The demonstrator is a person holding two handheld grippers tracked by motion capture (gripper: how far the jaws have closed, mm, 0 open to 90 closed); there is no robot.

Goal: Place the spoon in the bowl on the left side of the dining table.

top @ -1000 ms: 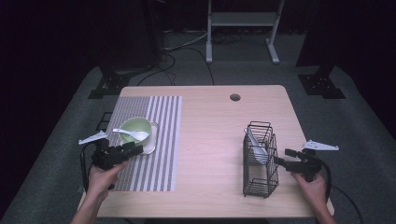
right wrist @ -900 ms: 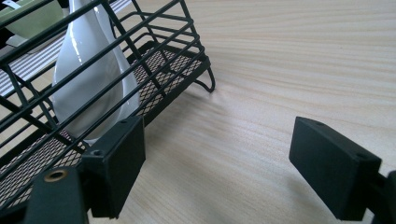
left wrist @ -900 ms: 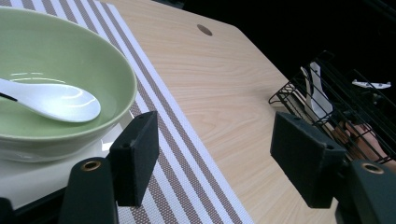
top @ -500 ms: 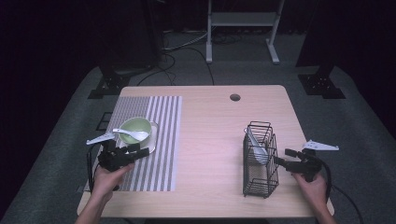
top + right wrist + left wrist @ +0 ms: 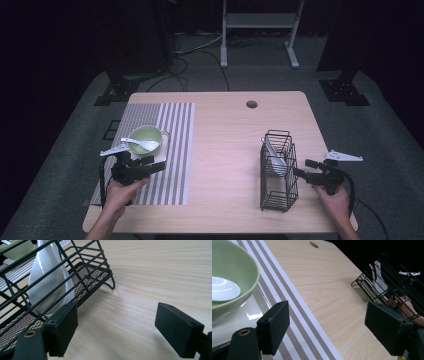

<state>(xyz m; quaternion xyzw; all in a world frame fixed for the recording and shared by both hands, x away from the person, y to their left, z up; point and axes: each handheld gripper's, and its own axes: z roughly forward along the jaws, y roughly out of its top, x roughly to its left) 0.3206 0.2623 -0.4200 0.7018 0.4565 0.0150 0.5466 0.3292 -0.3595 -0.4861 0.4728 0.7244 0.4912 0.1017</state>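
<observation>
A green bowl (image 5: pixel 145 136) with a white spoon (image 5: pixel 141 144) in it sits on a white square plate (image 5: pixel 161 150), on a striped placemat (image 5: pixel 172 125) at the table's left. My left gripper (image 5: pixel 154 164) hovers open just in front of the plate, nothing between its jaws. In the left gripper view the bowl (image 5: pixel 234 270) and spoon (image 5: pixel 223 288) lie at the left. A black wire basket (image 5: pixel 278 172) at the right holds another white spoon (image 5: pixel 276 159). My right gripper (image 5: pixel 302 168) stands open beside the basket's right side. The right gripper view shows the basket (image 5: pixel 85 270) and its spoon (image 5: pixel 48 275) up close.
The wooden table (image 5: pixel 225 140) has a round cable hole (image 5: pixel 251 104) near its far edge. Bare wood stretches between the placemat and the basket. A metal stand (image 5: pixel 257 30) and cables lie on the dark floor beyond the table.
My left gripper has shifted a little to the right along the plate's front edge. The right gripper has stayed put.
</observation>
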